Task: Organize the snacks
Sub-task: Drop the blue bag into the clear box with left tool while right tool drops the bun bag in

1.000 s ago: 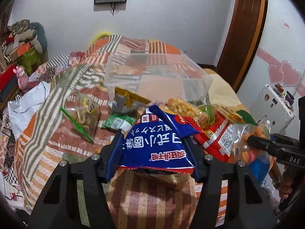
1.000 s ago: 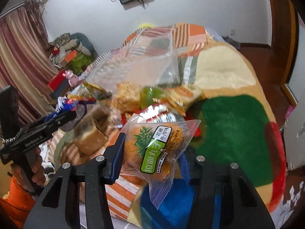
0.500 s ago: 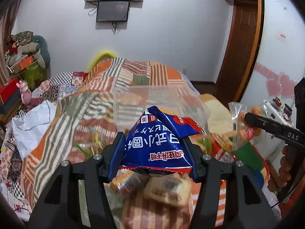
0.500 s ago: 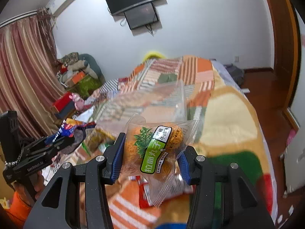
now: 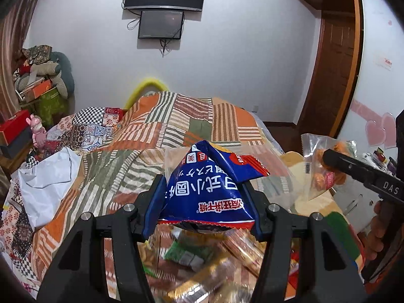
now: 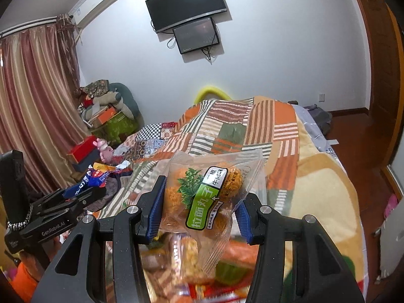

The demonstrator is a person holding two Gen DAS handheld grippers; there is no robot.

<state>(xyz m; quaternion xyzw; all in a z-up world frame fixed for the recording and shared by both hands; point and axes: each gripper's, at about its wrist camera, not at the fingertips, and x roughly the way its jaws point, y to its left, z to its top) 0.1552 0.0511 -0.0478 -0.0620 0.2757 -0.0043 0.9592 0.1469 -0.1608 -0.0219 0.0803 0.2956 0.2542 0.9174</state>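
both grippers (image 5: 205, 199) (image 6: 199, 207) clamp snack bags (image 5: 209, 192) (image 6: 209, 197) aloft.

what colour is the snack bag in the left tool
Blue snack bag with white lettering and red trim, clearest in the left wrist view.

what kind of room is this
Most likely a bedroom: a bed under a patchwork quilt, a wall-mounted TV, and striped curtains beside an air conditioner.

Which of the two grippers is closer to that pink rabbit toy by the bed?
Left. The pink rabbit toy sits off the bed's left side; the left gripper, holding a blue snack packet, is on that side, while the right gripper is farther right.
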